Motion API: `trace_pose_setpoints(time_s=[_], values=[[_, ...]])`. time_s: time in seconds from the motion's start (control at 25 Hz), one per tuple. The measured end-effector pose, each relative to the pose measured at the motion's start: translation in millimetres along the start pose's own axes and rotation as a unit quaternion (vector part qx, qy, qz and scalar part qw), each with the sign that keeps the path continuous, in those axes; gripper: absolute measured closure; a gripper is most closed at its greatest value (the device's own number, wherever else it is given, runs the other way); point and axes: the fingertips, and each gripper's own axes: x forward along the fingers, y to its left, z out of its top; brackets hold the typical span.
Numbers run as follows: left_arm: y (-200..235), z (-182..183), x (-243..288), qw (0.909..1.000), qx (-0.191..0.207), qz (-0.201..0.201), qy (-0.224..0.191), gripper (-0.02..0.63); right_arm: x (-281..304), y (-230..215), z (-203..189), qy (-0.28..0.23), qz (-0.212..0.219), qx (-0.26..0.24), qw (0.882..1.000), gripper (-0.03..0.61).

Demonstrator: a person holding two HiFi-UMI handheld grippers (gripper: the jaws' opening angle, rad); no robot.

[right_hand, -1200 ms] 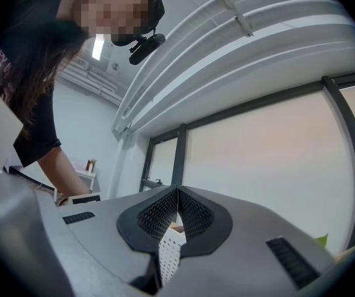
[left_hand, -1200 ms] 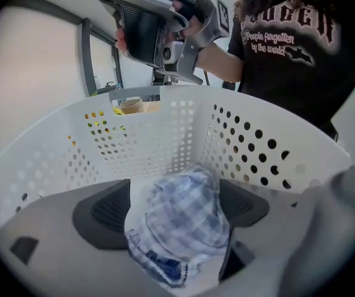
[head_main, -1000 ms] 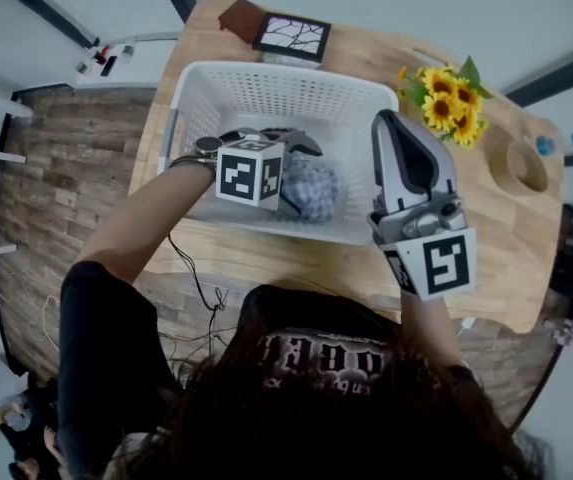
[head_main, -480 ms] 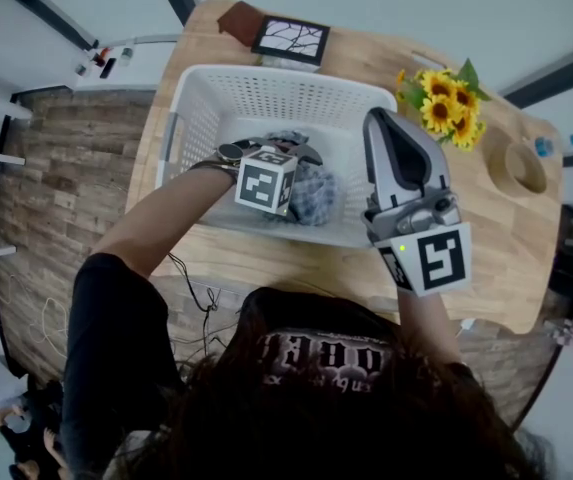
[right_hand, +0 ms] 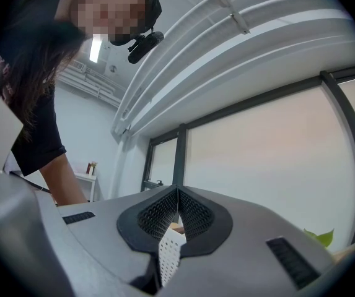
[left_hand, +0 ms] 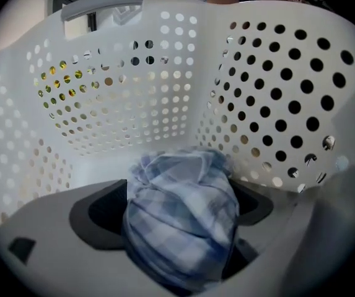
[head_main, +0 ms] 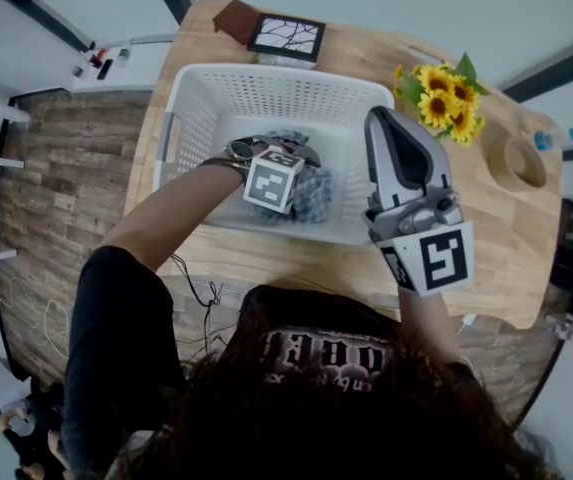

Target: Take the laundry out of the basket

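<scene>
The person [head_main: 266,368] has long dark hair [head_main: 366,433], a black short-sleeved T-shirt [head_main: 116,348] (pale chest lettering) and perhaps a watch [head_main: 240,150]. The left gripper [left_hand: 174,214] and right gripper [right_hand: 177,197] are grey with dark fingers [left_hand: 100,212], each bearing a black-and-white marker cube [head_main: 274,180].

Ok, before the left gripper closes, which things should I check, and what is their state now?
1. Jaws of left gripper have just been opening and stand wide apart: ok.
2. The cloth lies between those jaws: ok.
3. Grip on cloth: not ok, the jaws have not closed on it yet.
4. The right gripper is shut on the basket rim: ok.
5. Nothing else lies under the cloth: cannot tell.
</scene>
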Motion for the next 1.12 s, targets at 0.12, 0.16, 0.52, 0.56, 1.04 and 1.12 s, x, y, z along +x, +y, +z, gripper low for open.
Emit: trace_pose_setpoints(time_s=[0.12, 0.16, 0.52, 0.56, 1.04, 1.12], values=[[0, 0, 1, 1.0000, 0.002, -0.001, 0.005, 0.159, -3, -2, 0, 0.000, -0.004, -0.002, 1.000, 0.551], [0, -2, 3, 0.9999, 0.003, -0.001, 0.010, 0.172, -3, -3, 0, 0.000, -0.005, -0.002, 1.000, 0.551], [7, -3, 1, 0.9994, -0.002, 0.006, 0.034, 0.393, -7, -4, 1, -0.002, -0.007, 0.000, 1.000, 0.551], [7, -3, 1, 0.9993, -0.002, 0.007, 0.037, 0.413, -8, -4, 1, -0.003, -0.007, 0.000, 1.000, 0.551], [12, -7, -12, 0.9977, -0.053, 0.023, 0.036, 0.492, -18, -6, 2, -0.003, -0.015, -0.003, 1.000, 0.551], [13, -9, -17, 0.9970, -0.063, 0.029, 0.035, 0.497, -20, -9, 1, -0.002, -0.018, -0.001, 1.000, 0.551]])
